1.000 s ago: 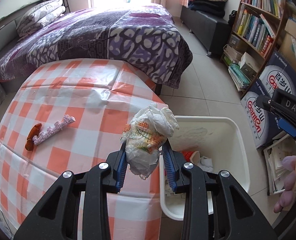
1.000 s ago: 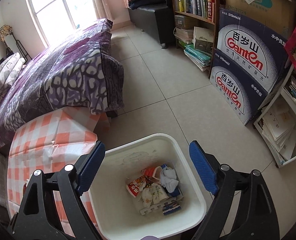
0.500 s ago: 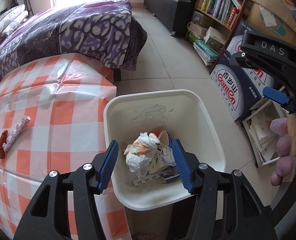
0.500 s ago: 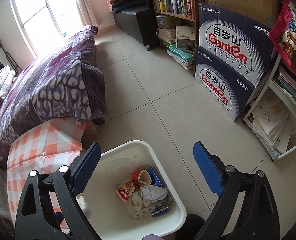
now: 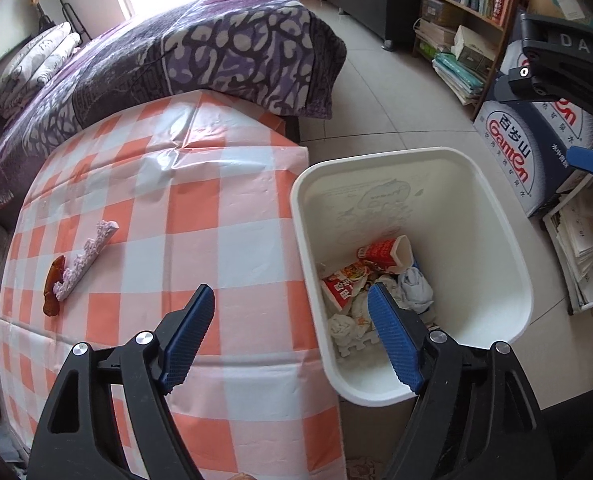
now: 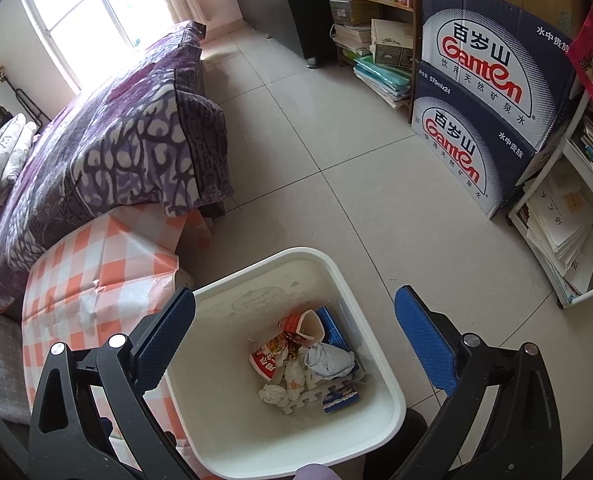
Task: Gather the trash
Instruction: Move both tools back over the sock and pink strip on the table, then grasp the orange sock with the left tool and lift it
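Note:
A white bin (image 5: 508,240) stands on the floor beside the checked table (image 5: 184,216) and holds several wrappers and crumpled bags (image 5: 376,280). My left gripper (image 5: 292,336) is open and empty, over the table's right edge and the bin's left rim. A pink foam strip (image 5: 86,254) and a brown scrap (image 5: 52,284) lie on the table at the left. In the right wrist view my right gripper (image 6: 296,340) is open and empty above the bin (image 6: 392,396), with the trash (image 6: 308,360) below it.
A bed with a purple blanket (image 5: 200,44) lies behind the table. Stacked Ganten water boxes (image 6: 484,92), a bookshelf (image 6: 368,8) and a white rack of papers (image 6: 564,224) line the right side. Tiled floor (image 6: 324,144) lies between them.
My left gripper carried a crumpled plastic bag from over the table to the bin, opened and let it fall in. It then shifted back left, wide open. The right gripper stayed open over the bin.

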Tool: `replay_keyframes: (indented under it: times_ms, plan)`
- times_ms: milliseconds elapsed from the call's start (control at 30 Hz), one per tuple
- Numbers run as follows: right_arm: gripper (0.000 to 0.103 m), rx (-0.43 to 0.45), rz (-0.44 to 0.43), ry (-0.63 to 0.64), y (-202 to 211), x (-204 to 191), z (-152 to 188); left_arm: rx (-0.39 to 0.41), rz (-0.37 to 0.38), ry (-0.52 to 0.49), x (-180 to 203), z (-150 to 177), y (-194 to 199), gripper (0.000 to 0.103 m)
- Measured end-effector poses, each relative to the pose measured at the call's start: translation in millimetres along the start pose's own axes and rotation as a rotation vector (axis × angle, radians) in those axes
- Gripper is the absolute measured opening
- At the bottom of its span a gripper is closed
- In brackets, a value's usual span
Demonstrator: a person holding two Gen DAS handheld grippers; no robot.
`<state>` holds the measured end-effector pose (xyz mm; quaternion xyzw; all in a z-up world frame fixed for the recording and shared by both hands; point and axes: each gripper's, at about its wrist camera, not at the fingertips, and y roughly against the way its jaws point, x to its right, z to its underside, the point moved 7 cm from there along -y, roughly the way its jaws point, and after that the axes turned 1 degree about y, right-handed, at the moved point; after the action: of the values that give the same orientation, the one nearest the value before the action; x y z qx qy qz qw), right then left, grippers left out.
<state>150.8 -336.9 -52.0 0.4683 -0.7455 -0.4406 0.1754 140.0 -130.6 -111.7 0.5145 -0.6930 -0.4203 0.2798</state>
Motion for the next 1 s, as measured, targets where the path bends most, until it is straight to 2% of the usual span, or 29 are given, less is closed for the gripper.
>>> replay_keyframes:
  times_ms: [200, 500, 767, 1000]
  plan:
    - [0.096, -0.041, -0.030, 0.052, -8.2, -35.1, 13.1, -0.049, -0.136, 0.064, -71.4, 5.2, -18.5, 0.077]
    - [0.096, -0.086, -0.055, 0.108, -20.9, -86.1, 32.1, -0.054, -0.240, 0.308, -200.4, 2.5, -23.4, 0.077]
    - [0.096, -0.112, -0.057, 0.175, -31.8, -128.8, 50.3, -0.108, -0.286, 0.445, -275.3, 24.3, -48.0, 0.077]
    - [0.096, -0.131, -0.070, 0.229, -39.2, -168.7, 69.1, -0.109, -0.254, 0.504, -301.5, 35.2, -62.0, 0.077]
